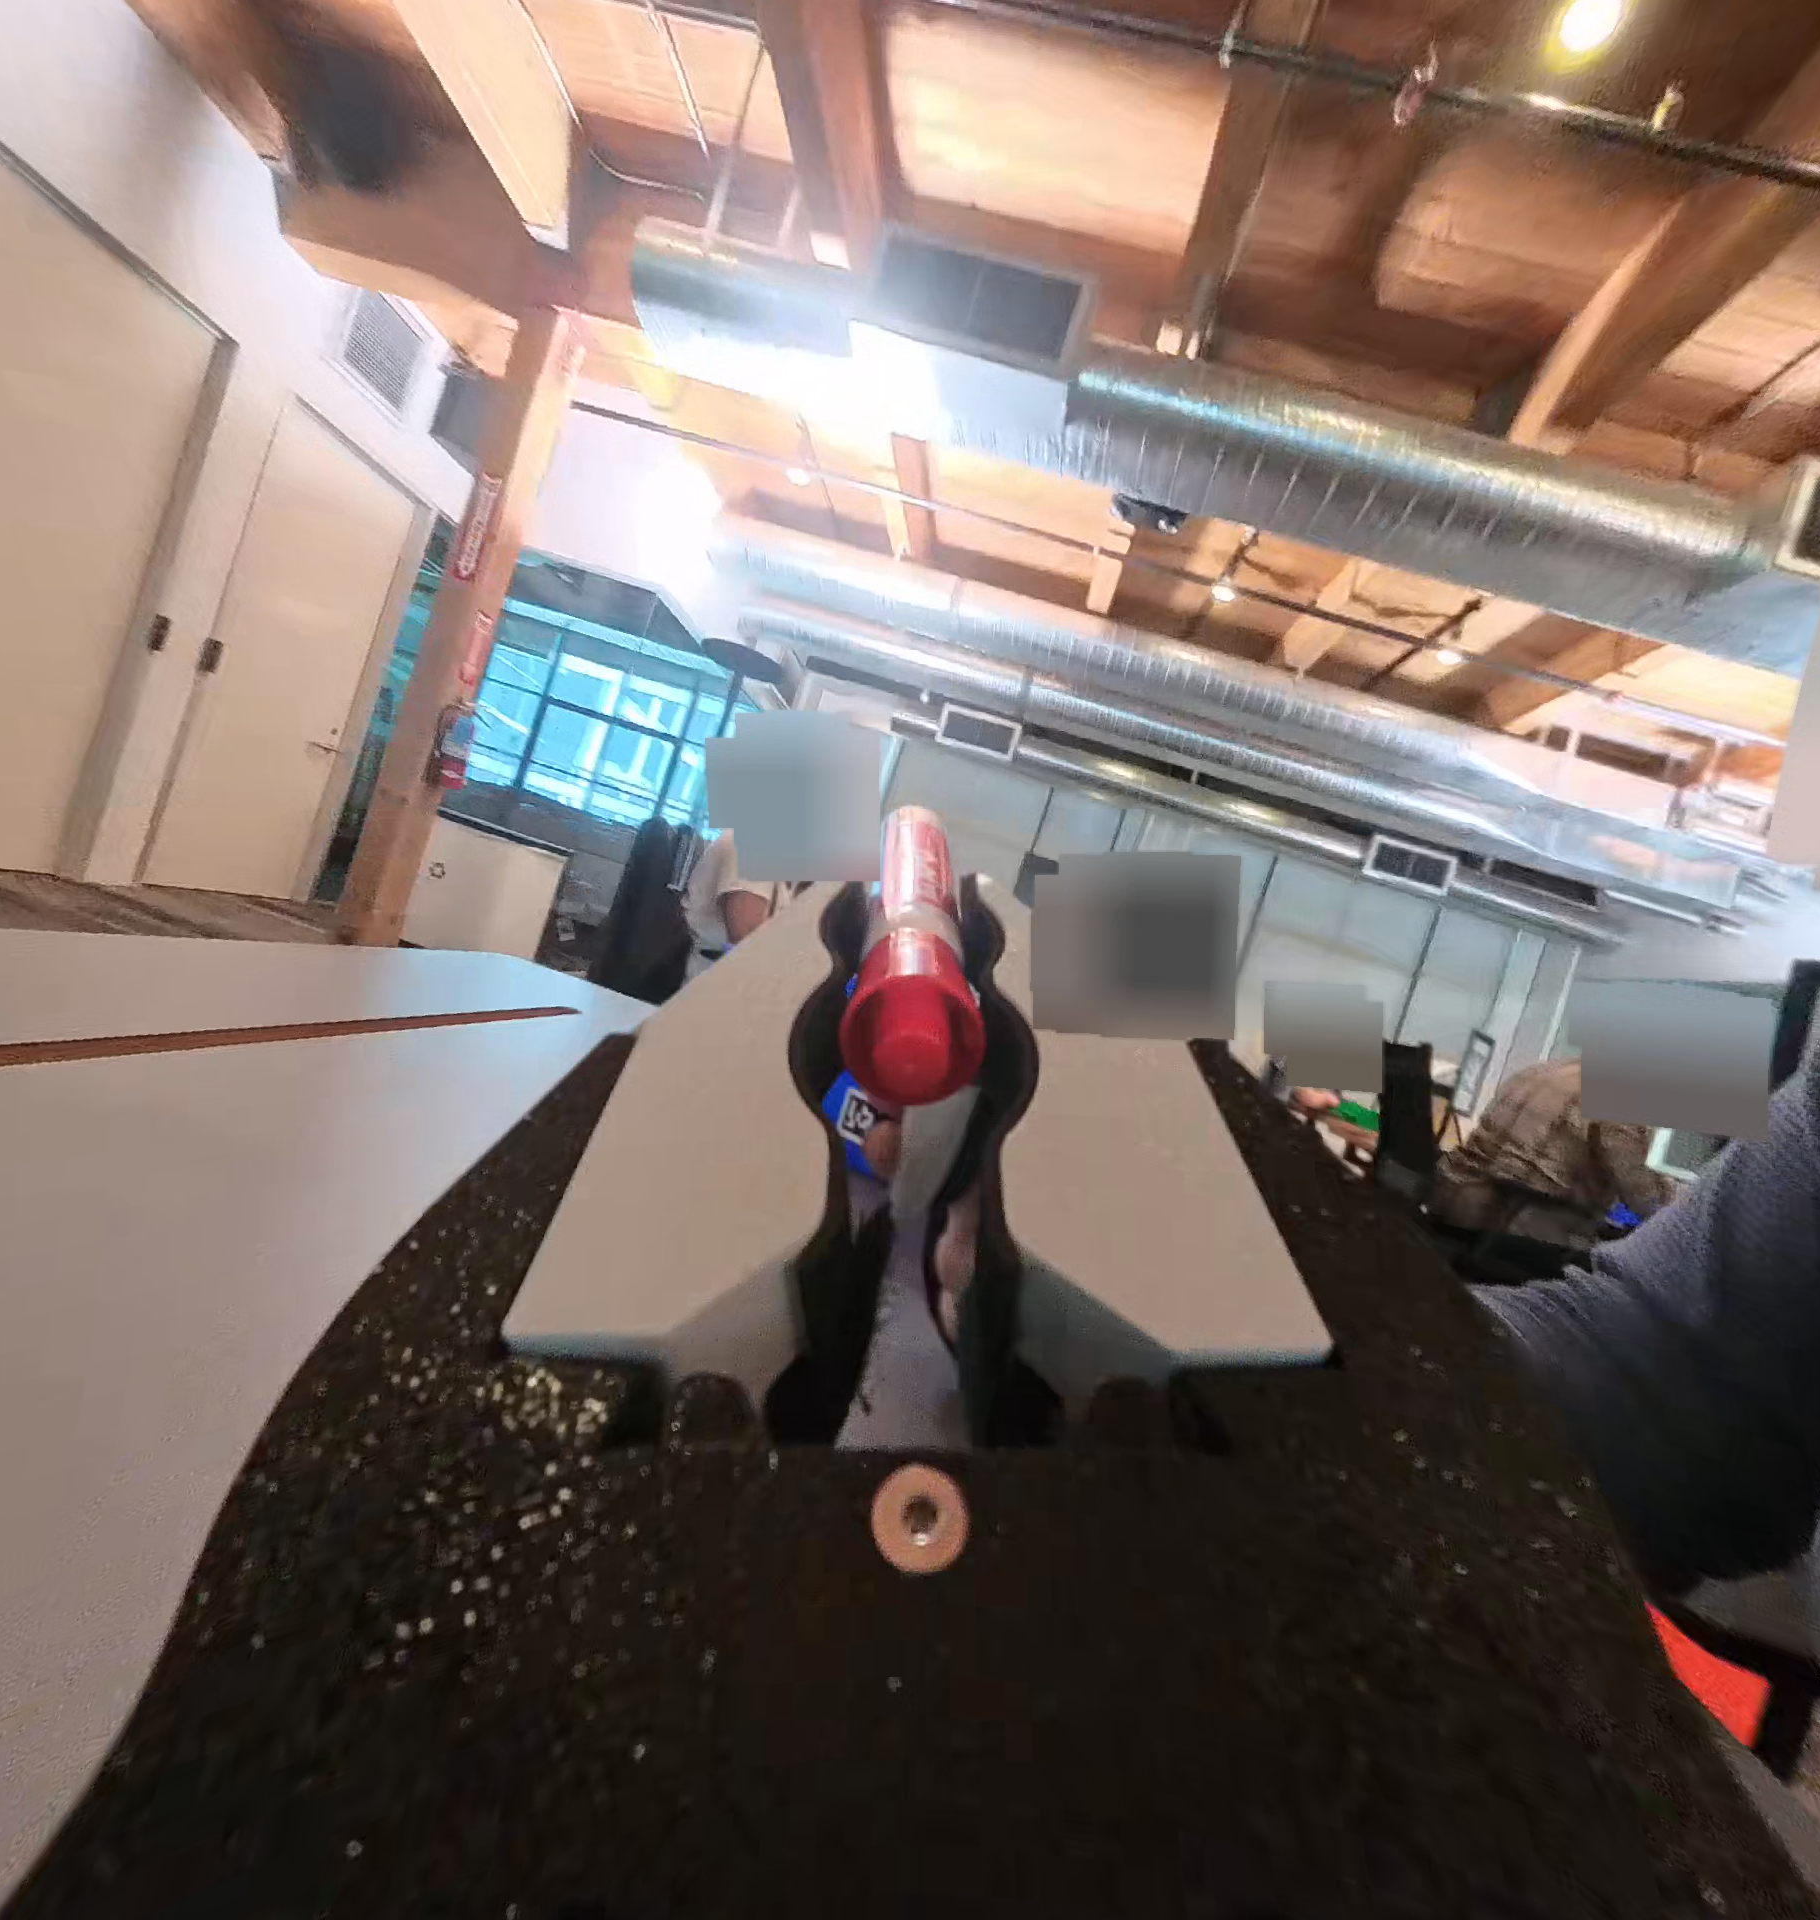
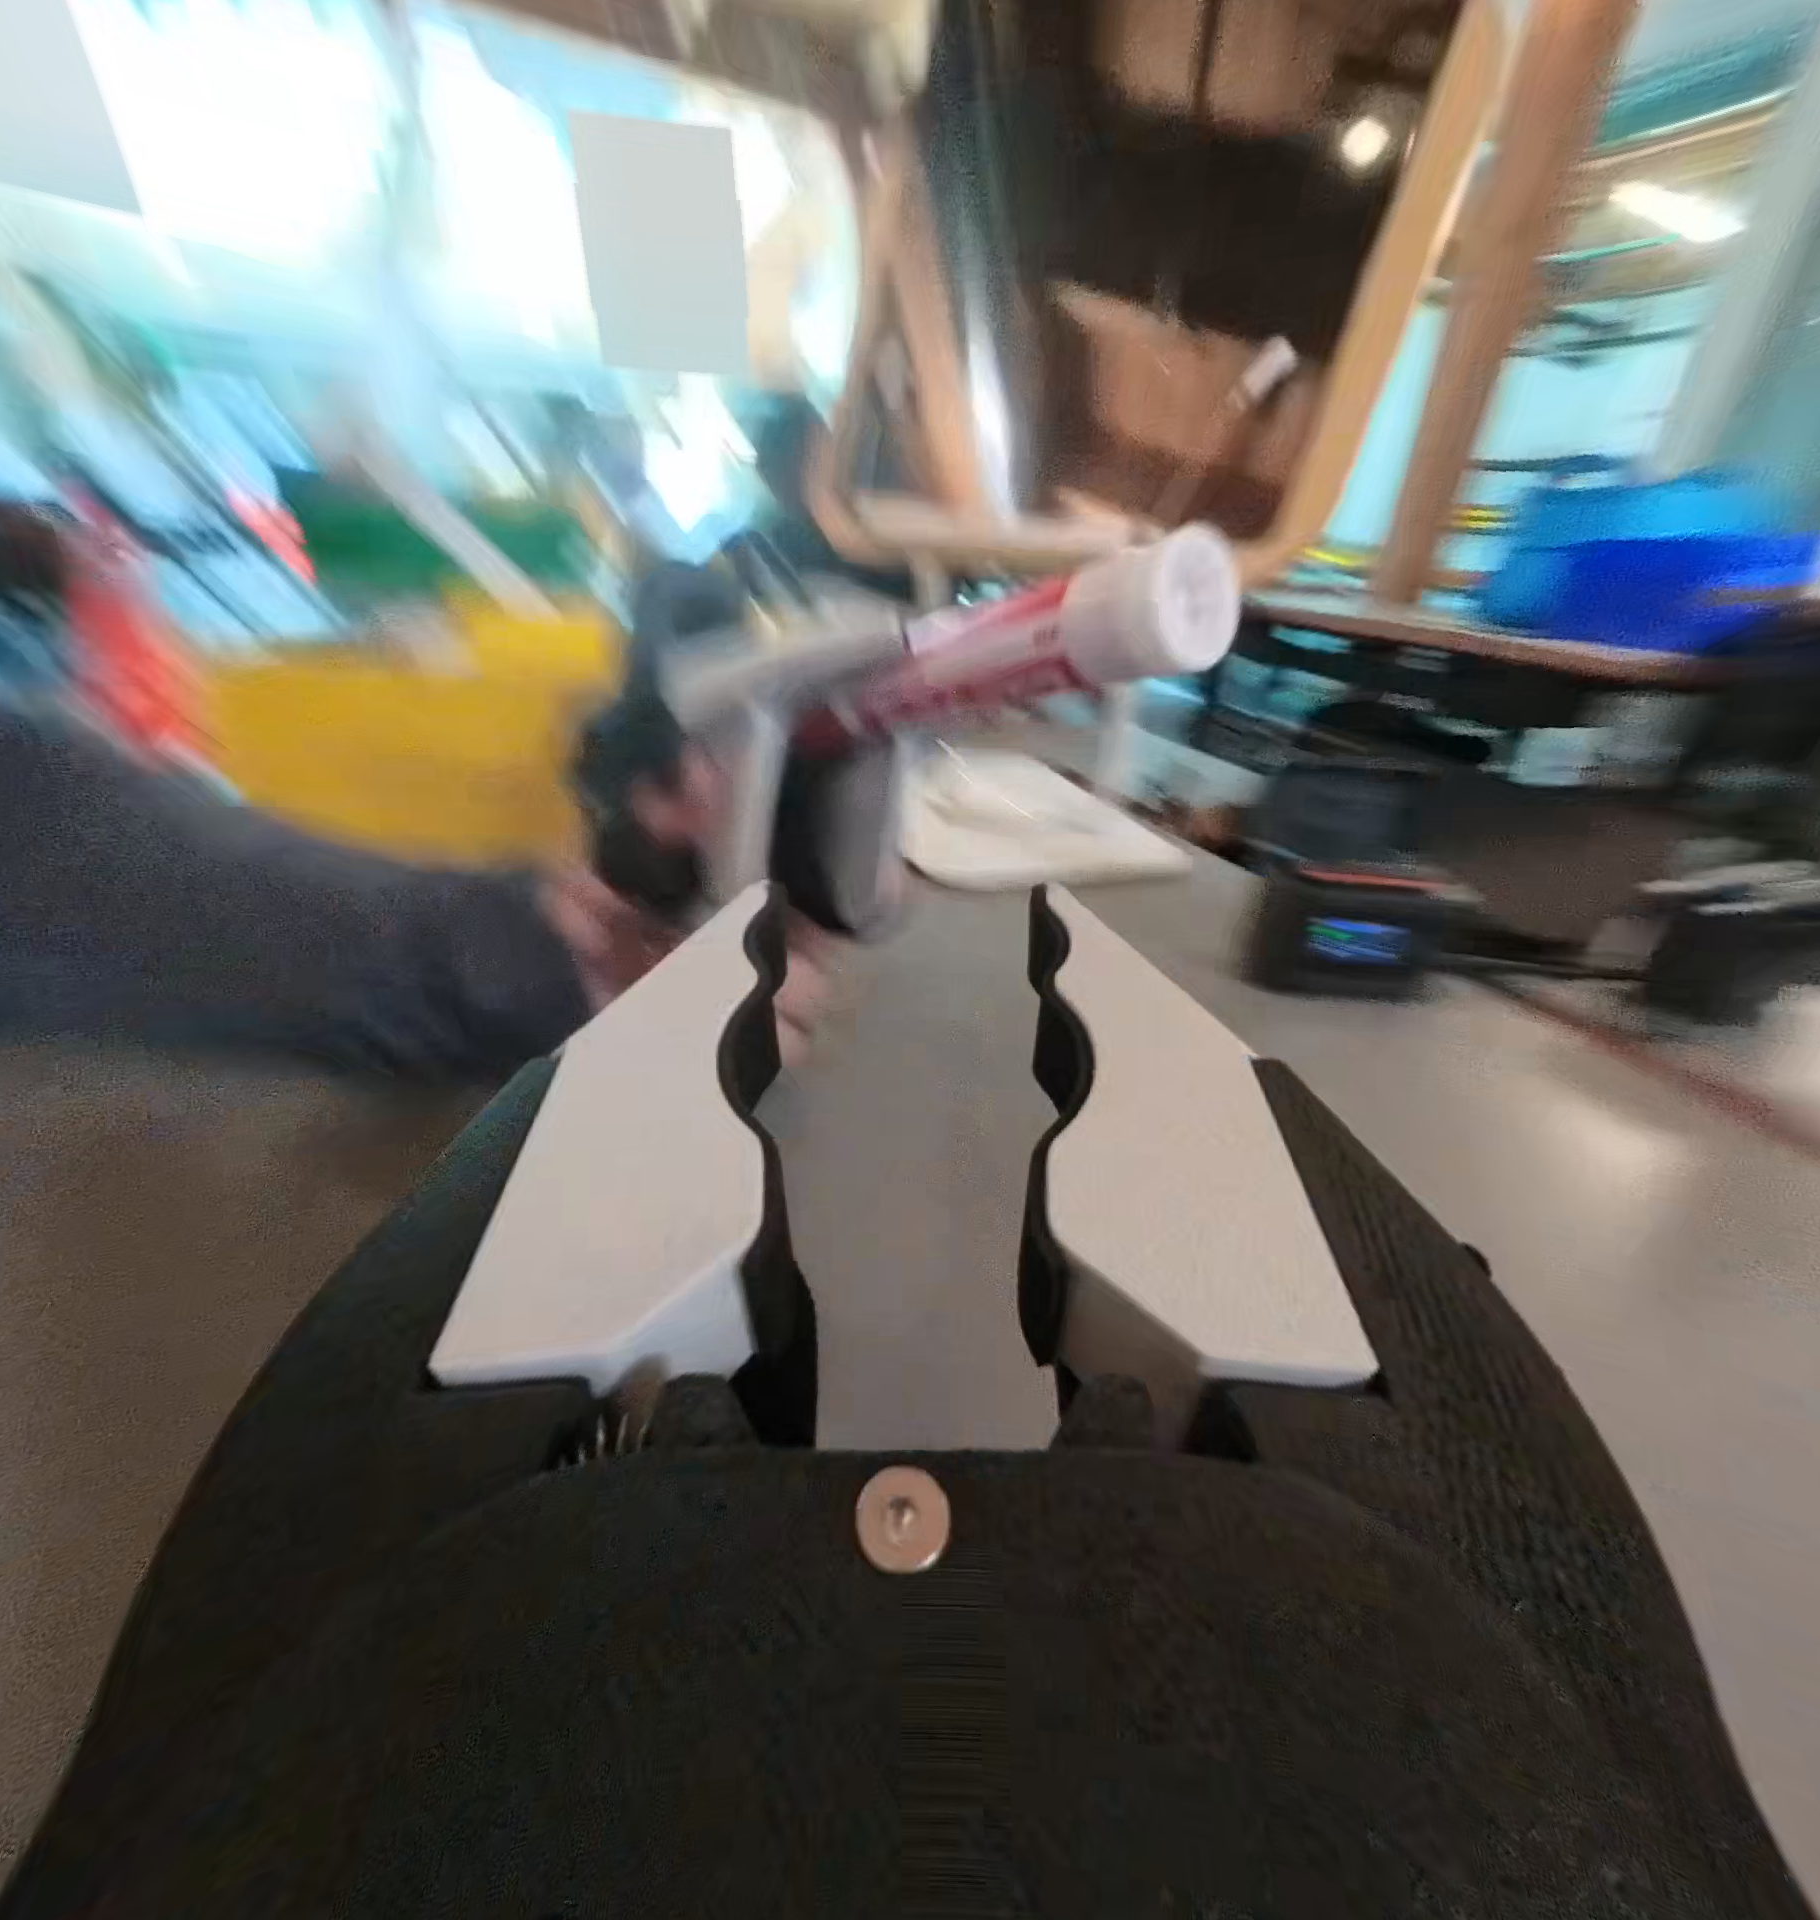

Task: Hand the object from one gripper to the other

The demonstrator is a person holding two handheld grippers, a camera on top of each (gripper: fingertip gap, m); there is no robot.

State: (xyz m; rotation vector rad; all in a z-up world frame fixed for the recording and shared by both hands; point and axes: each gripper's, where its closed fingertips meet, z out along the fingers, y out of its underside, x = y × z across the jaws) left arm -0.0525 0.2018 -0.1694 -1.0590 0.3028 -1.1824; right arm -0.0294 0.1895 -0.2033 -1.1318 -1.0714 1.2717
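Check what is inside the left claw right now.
The left claw is shut on a red marker, its cap end toward the camera. The right wrist view shows the marker's white end sticking out. The gripped middle of the barrel is hidden by the fingers.

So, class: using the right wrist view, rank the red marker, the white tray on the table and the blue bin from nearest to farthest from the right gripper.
1. White tray: on the table just beyond the right gripper.
2. Red marker: above and ahead, held in the left gripper.
3. Blue bin: far right, on a back table.

The tray and marker are close; the blur makes that order uncertain.
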